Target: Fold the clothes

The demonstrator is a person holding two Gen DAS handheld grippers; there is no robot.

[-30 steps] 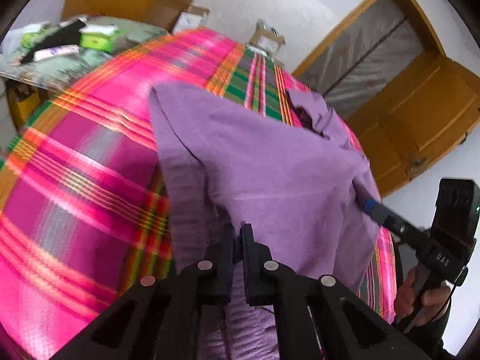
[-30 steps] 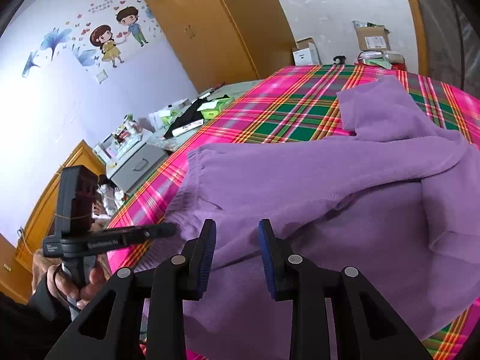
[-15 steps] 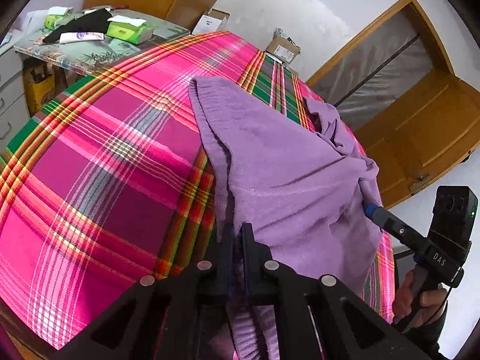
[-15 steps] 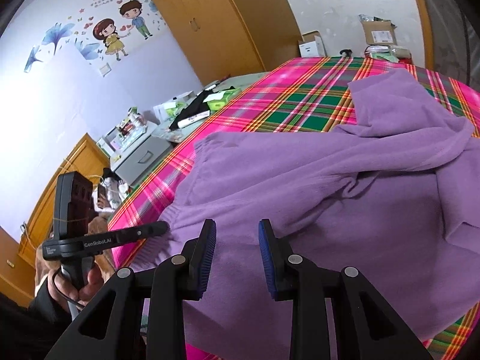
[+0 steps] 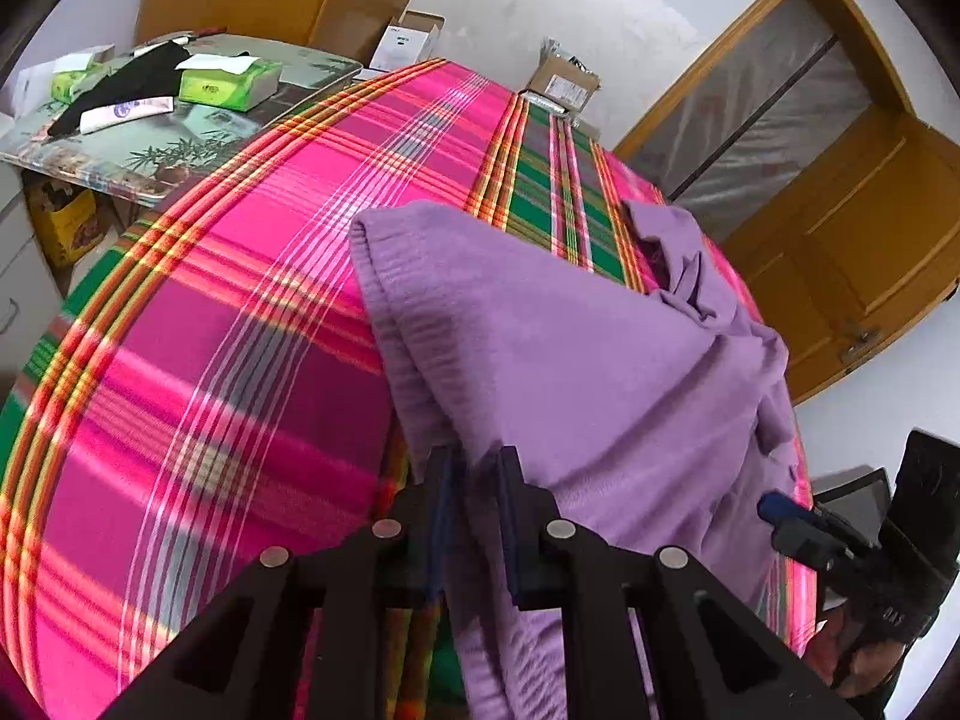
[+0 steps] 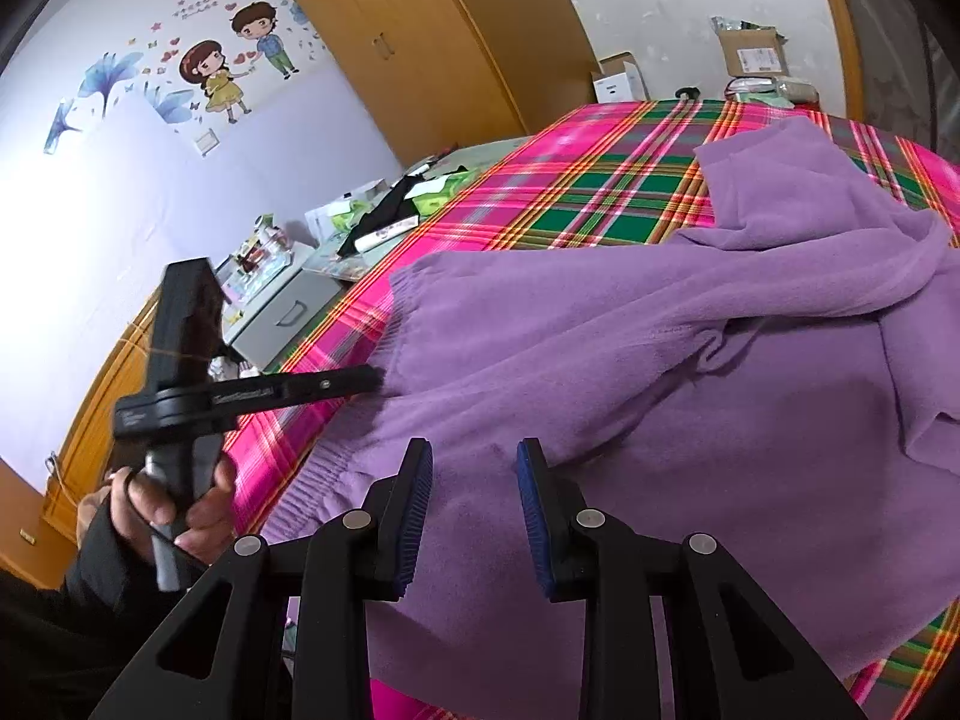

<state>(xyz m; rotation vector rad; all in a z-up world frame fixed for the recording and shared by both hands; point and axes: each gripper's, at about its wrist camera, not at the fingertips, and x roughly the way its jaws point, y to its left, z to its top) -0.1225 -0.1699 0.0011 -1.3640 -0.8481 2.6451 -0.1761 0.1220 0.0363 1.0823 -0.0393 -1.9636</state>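
The left gripper (image 5: pixel 474 462) is opening, its jaws a narrow gap apart with the purple sweater's (image 5: pixel 588 360) ribbed hem between them. The right gripper (image 6: pixel 474 462) hovers half open over the sweater, gripping nothing. The sweater lies crumpled on the plaid blanket (image 5: pixel 240 312); its near edge is hidden behind the fingers

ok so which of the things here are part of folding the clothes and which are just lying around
Part of the job:
- purple sweater
- plaid bed cover it lies on
- left gripper, jaws opening with the sweater hem between them
- right gripper, open above the sweater

Just lying about:
- green tissue packs
- cardboard boxes
- side table
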